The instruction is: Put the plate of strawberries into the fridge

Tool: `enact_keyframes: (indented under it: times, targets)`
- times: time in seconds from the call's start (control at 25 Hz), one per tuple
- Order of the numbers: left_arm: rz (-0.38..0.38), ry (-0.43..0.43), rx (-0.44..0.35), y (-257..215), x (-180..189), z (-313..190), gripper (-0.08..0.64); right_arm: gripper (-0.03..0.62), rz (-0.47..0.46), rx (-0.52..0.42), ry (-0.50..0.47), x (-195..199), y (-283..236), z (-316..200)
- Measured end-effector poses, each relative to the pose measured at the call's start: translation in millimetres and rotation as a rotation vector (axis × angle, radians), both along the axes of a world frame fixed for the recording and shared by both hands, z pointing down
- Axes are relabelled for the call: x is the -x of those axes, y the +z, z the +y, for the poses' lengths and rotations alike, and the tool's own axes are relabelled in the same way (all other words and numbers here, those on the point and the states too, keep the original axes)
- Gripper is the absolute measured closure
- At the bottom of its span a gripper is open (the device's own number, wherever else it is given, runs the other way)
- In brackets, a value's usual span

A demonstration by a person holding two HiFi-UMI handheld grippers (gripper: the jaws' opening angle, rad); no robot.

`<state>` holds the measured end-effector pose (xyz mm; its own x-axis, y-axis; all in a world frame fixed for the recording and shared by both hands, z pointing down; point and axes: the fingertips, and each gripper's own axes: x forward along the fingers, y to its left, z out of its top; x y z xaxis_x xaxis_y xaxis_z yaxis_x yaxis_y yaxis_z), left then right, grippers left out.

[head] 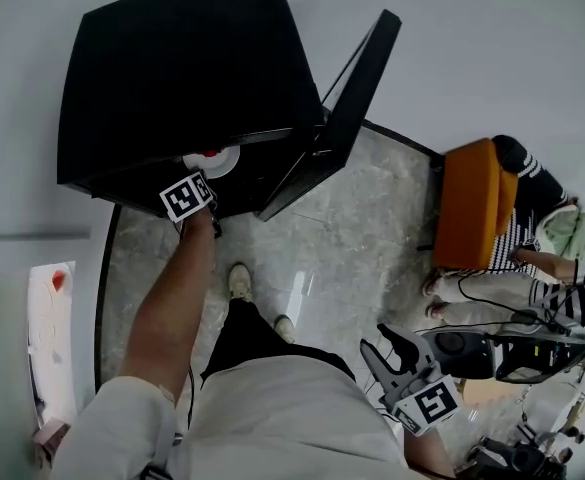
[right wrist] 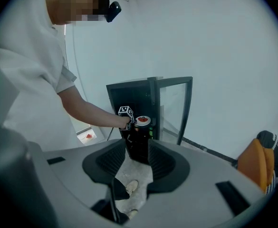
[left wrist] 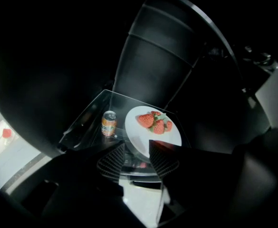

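My left arm (head: 177, 298) was stretched out nearly straight toward eleven o'clock, bare below a short white sleeve, wrist level. It pushed the left tongs (left wrist: 138, 151) into the open black fridge (head: 172, 78). Their ribbed dark pads stood wide apart, released, with only the near rim of the plate (left wrist: 141, 136) lying between them and neither pad pressing on it.

The plate was round, white and smooth, and sat flat on a clear glass shelf (left wrist: 89, 117) inside the fridge. The strawberries (left wrist: 154, 121) were heaped toward one o'clock on it, glossy red with green leaves. Just beside the plate at nine o'clock, not touching it, an orange drink can (left wrist: 109, 123) stood upright.

The fridge was a boxy matt black cabinet, and its glass-paned door (head: 347, 108) swung open toward two o'clock.

My right arm hung low and drawn back at my hip, at five o'clock in the head view. The right tongs (right wrist: 138, 148) pointed toward the fridge from well back. Their grey moulded jaws with ribbed black pads were spread, with nothing between them but the pale, veined, polished stone floor (head: 342, 248).

At three o'clock stood a rounded orange chair (head: 469, 203), with a person in striped clothes (head: 542, 258) just behind it.
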<state>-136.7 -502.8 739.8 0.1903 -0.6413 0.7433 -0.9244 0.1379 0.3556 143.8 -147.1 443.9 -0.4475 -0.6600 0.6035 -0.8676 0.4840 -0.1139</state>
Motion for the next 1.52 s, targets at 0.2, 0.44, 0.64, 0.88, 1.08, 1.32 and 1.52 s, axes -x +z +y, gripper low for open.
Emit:
enact_keyframes:
  times: [0.2,0.44,0.64,0.88,1.08,1.32,1.52]
  targets:
    - [0.019,0.023,-0.036,-21.8,-5.6,26.3,0.41,0.434,-0.026,-0.024,-0.046,-4.2,0.3,10.8]
    - [0.154,0.042,-0.126,-70.1,-22.1,73.7,0.411,0.434,-0.081,-0.086,-0.11,-10.5,-3.7,29.2]
    - [0.394,0.028,-0.2,-120.2,-37.4,139.3,0.464,0.467,-0.126,-0.123,-0.191,-19.9,-6.5,57.6]
    - [0.548,0.111,-0.272,-174.3,-65.2,257.8,0.548,0.549,-0.178,-0.119,-0.289,-29.4,5.1,95.4]
    - [0.541,0.268,-0.323,-225.2,-83.6,355.0,0.548,0.561,-0.188,-0.099,-0.402,-13.6,12.1,108.7]
    - [0.462,0.491,-0.341,-266.9,-107.3,462.9,0.548,0.563,-0.215,-0.136,-0.465,16.8,6.2,130.2]
    - [0.371,0.561,-0.399,-306.0,-108.8,503.3,0.548,0.563,-0.22,-0.121,-0.516,49.2,2.0,139.2]
